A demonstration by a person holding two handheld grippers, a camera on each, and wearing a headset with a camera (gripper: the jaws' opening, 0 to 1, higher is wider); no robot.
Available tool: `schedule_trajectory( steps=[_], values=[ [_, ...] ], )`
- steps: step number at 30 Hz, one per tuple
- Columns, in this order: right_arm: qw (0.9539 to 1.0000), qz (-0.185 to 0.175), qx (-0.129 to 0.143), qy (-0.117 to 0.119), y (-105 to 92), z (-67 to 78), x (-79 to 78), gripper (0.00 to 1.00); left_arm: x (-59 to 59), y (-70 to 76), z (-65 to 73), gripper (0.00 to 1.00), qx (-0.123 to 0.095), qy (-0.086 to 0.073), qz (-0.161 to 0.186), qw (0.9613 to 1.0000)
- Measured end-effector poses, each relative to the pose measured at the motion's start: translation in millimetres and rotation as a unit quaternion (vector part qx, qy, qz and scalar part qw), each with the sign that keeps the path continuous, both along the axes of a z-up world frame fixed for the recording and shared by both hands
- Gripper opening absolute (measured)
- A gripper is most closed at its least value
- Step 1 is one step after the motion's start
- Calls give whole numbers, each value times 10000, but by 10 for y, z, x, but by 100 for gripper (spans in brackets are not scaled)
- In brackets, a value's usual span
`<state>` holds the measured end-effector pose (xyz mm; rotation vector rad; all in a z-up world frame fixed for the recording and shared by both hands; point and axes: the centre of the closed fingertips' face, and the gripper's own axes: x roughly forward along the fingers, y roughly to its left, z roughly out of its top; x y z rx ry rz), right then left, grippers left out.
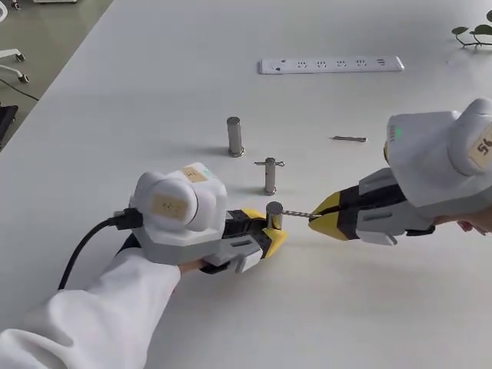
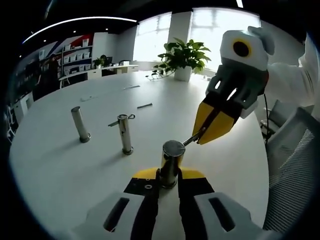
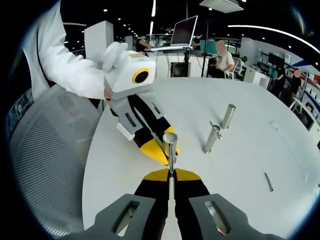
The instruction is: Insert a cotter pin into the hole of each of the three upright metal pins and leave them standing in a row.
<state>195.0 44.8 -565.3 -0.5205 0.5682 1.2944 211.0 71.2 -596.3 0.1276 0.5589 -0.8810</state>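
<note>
White tabletop [image 1: 154, 92]. Standing on it in a slanting row: far pin [image 1: 234, 136], middle pin [image 1: 270, 176], near pin [image 1: 274, 215]. Loose cotter pin [image 1: 349, 139] lies to the right. Power strip [image 1: 330, 65] along the far side.

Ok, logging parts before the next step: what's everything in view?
Metal pins: three, silver, upright: far pin, middle pin, near pin.
Cotter pins: three, silver: fitted cotter pin in middle pin, loose cotter pin lying to the right, held cotter pin at near pin.
Power strip: one, white, far side.
Plant: one, green, far right.
Table: one, white.
Left claw: yellow-tipped, shut on near pin.
Right claw: yellow-tipped, shut on held cotter pin.
</note>
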Motion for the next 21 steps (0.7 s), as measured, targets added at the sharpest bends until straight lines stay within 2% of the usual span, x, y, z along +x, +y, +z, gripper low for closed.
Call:
schedule_trajectory(
  steps=[11, 13, 21],
  values=[
    [9999, 33, -55, -116, 79, -49, 26, 0, 3, -2, -6, 12, 128, -37, -30, 9999],
    [9995, 108, 3, -307, 120, -25, 52, 0, 7, -3, -7, 11, 216, -94, -36, 9997],
    [9993, 180, -20, -340, 162, -28, 33, 0, 6, 1, -9, 11, 221, -64, -30, 9997]
  ],
)
